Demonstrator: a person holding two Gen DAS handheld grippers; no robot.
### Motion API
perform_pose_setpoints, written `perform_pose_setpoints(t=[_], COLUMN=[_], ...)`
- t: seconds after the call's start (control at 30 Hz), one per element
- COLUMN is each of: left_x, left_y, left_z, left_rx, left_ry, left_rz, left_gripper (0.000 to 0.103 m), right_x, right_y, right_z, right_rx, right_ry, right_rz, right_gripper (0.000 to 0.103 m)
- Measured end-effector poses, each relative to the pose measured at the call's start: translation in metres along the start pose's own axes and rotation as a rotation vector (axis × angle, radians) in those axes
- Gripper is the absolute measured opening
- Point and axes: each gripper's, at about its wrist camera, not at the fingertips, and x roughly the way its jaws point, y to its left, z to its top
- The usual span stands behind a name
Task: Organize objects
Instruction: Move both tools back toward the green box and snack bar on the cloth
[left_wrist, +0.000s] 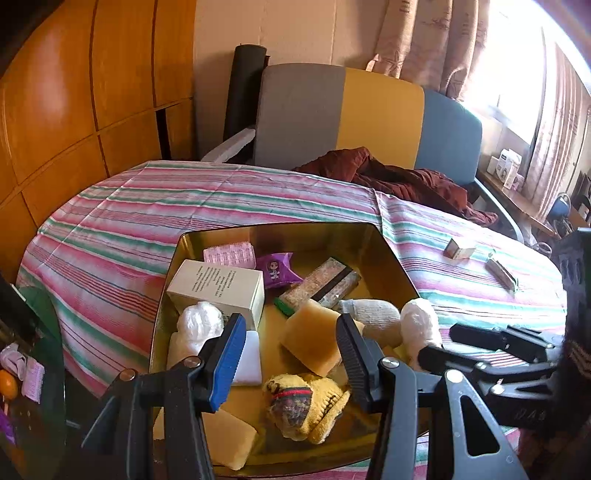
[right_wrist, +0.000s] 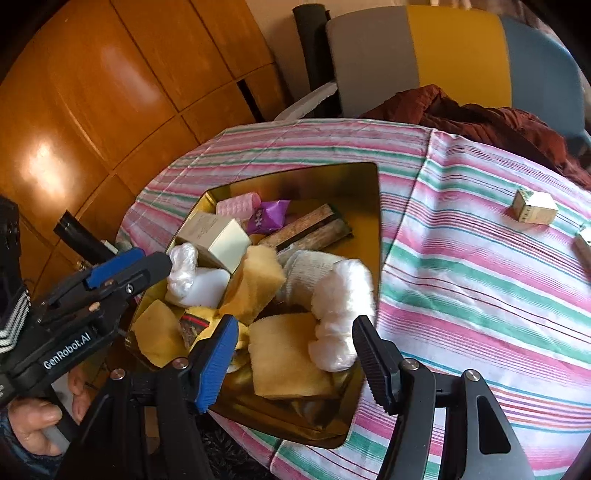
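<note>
A gold tin (left_wrist: 280, 227) (right_wrist: 377, 221) on the striped tablecloth holds yellow sponges (left_wrist: 314, 341) (right_wrist: 288, 356), a white carton (left_wrist: 221, 288) (right_wrist: 221, 236), a purple packet (left_wrist: 277, 269), white plastic bundles (left_wrist: 421, 325) (right_wrist: 340, 314), a white sock (right_wrist: 306, 273) and a yellow knit glove (left_wrist: 314, 410). My left gripper (left_wrist: 290, 354) (right_wrist: 155, 258) hovers open over the tin's near side, gripping nothing. Over the tin's right corner my right gripper (right_wrist: 293, 362) (left_wrist: 437, 345) stands open. A sponge and a white bundle lie beneath its gap, untouched by the pads.
Two small boxes (right_wrist: 535, 208) (left_wrist: 502, 273) lie on the cloth (right_wrist: 480, 295) right of the tin. A maroon garment (left_wrist: 399, 181) is heaped at the far edge before a grey, yellow and blue chair (left_wrist: 380, 114). Wooden panels (left_wrist: 74, 110) stand left. A person's hand (right_wrist: 33, 424) holds the left gripper.
</note>
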Motion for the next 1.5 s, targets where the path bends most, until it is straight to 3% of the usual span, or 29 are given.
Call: perform_pose_setpoints(t=[0.13,0.6,1.1,1.5], left_x=[-0.001,-0.005,0.015,0.046], left_y=[-0.010,-0.048,-0.115,-0.168], left_z=[0.001,0.012,0.030,0.045], left_rx=[0.029,0.133,0.271,0.341], left_ry=[-0.003,-0.024,-0.012,0.044], left_rz=[-0.003,-0.042,-0.121,-0.226], left_gripper=[0.051,0.051,0.051,0.051], right_x=[-0.009,-0.030,-0.070,-0.086], right_y=[-0.013,-0.075,-0.175,-0.271], right_z=[0.002,-0.008,-0.007,-0.003], right_rx=[0.035,0.159,0.283,0.362], right_ry=[-0.025,-0.049,-0.075,-0.040], right_rz=[-0.020,-0.121,-0.325,-0.508], right_gripper=[0.073,0.079,0.081,0.088])
